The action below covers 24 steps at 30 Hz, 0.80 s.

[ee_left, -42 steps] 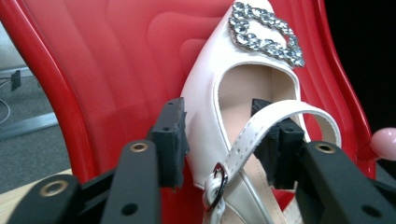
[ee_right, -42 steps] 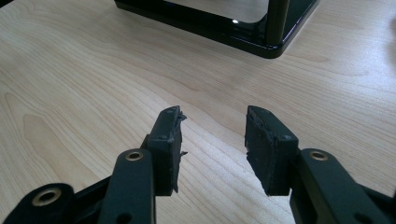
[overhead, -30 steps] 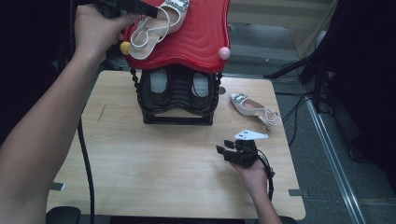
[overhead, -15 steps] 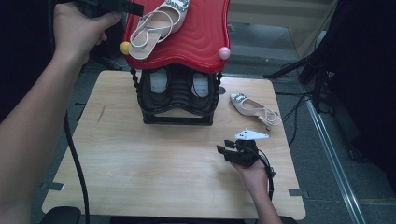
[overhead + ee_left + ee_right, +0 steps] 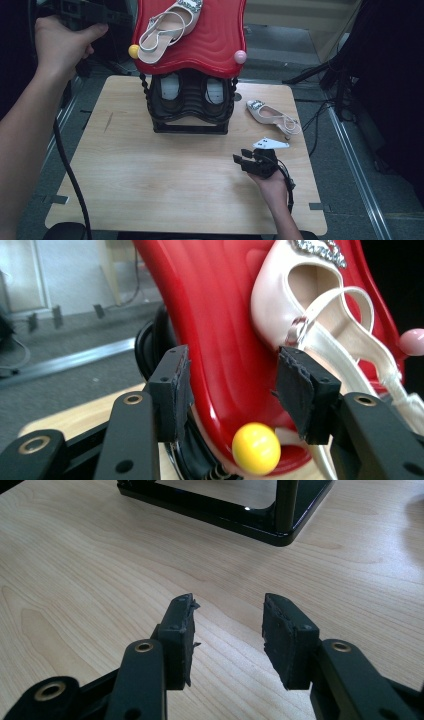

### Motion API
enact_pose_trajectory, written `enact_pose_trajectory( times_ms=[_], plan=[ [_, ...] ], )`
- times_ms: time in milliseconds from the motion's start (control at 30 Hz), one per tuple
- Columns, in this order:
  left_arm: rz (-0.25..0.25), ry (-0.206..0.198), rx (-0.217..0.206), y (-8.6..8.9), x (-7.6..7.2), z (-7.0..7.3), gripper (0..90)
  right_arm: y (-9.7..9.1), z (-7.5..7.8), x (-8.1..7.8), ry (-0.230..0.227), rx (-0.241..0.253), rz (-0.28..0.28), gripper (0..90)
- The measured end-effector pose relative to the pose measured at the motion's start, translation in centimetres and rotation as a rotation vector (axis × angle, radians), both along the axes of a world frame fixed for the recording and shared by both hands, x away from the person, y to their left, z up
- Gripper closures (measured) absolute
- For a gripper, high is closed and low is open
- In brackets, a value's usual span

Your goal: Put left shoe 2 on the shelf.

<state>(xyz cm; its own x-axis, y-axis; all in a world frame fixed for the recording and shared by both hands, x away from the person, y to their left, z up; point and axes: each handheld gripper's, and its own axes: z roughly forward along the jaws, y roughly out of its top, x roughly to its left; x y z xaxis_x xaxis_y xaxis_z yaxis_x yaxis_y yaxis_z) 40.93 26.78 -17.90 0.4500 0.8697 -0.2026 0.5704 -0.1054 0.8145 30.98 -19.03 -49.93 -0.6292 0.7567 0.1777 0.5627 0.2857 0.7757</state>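
Cream slingback shoe [image 5: 167, 27] with a jewelled trim at the toe, thin looped straps and a pale insole, lying tilted on the glossy red wavy top [image 5: 210, 35] of a black rack [image 5: 192, 102]; heel end down beside a yellow ball [image 5: 134, 51], a pink ball [image 5: 240, 56] at the opposite corner. Left gripper [image 5: 232, 390] raised just off the rack's left corner, jaws wide and empty, the red edge and the shoe's heel strap framed between them, nothing pressed. Right gripper [image 5: 240, 161] low over the desk [image 5: 125, 170] near its right front, jaws wide and empty above bare wood, rack base ahead. Matching 2nd shoe [image 5: 272, 116] flat on the desk right of the rack. Pale wood-grain desktop with rounded corners; grey floor around it, a metal rail and dark cables at the right.
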Motion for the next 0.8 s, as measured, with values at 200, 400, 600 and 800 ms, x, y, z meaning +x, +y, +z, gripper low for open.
enact_pose_trajectory(
  times_ms=[200, 400, 600, 800],
  plan=[
    [0.001, 0.016, 0.007, 1.2, -0.7, -1.3, 48.1, 0.2, 0.2, 0.3, 0.007, -0.003, 0.009, 57.5],
    [0.019, 0.032, 0.004, 2.3, -1.4, -3.1, 47.9, 0.4, 0.3, 0.5, 0.006, -0.002, 0.020, 57.5],
    [0.039, 0.055, 0.007, 3.8, -2.3, -5.5, 48.6, 0.5, 0.3, 0.7, 0.005, 0.000, 0.028, 57.7],
    [0.038, 0.080, -0.028, 4.7, -2.5, -8.1, 48.2, 0.8, 0.3, 0.9, 0.004, 0.002, 0.036, 57.7]
  ],
)
